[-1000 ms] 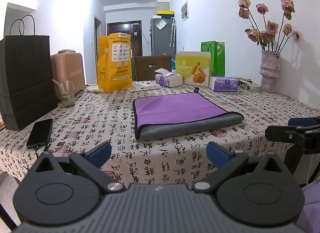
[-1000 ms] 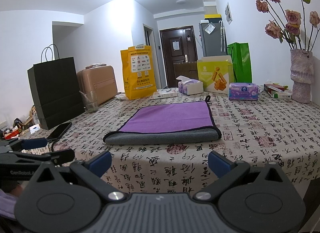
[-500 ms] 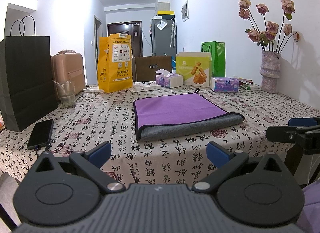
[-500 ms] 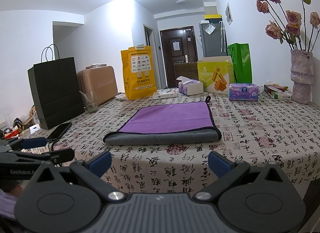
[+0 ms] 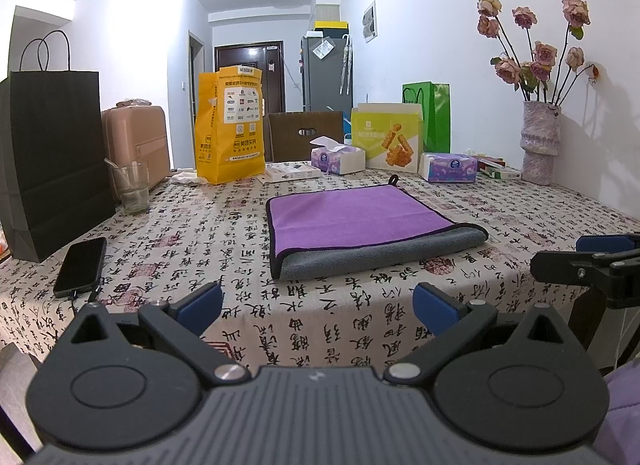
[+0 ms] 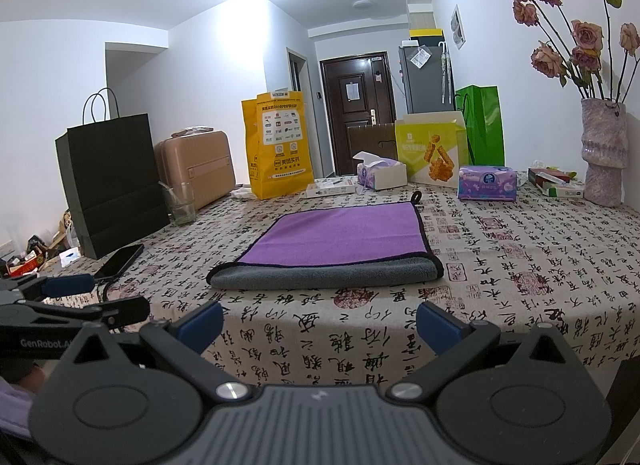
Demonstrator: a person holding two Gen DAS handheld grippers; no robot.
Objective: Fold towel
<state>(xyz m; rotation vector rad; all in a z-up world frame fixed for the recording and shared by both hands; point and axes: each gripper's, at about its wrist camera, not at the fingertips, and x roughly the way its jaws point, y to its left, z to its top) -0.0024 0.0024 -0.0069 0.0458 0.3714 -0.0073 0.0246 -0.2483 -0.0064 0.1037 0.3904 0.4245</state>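
A: Purple towel [image 5: 356, 213], one item. Lay flat mid-table, well beyond both grippers. Grey underside showed along the rolled near edge; black trim ran round the purple face; a hanging loop sat at the far corner.

B: Folded already?

A: Judged as one fold done: the near edge looked doubled, grey layer wrapping under purple. A further fold seemed to remain, though the task line does not say how many.

B: Left gripper [image 5: 318, 303]?

A: Jaws spread wide, holding nothing. Hovered off the table's near edge, short of the towel.

B: Right gripper [image 6: 320, 317]?

A: Same entry: jaws apart, nothing between them, short of the cloth.

B: Step in hand?

A: Judged as a pause between folds, neither tool touching fabric.

B: Next move?

A: Probably each gripper goes forward to a corner on one side of the towel, pinching both layers together so the stack does not slip, then carries that side across to the opposite edge.

B: Nearby items?

A: Phone [image 5: 80, 267], glass [image 5: 130, 187], both left of the towel and apart from it.
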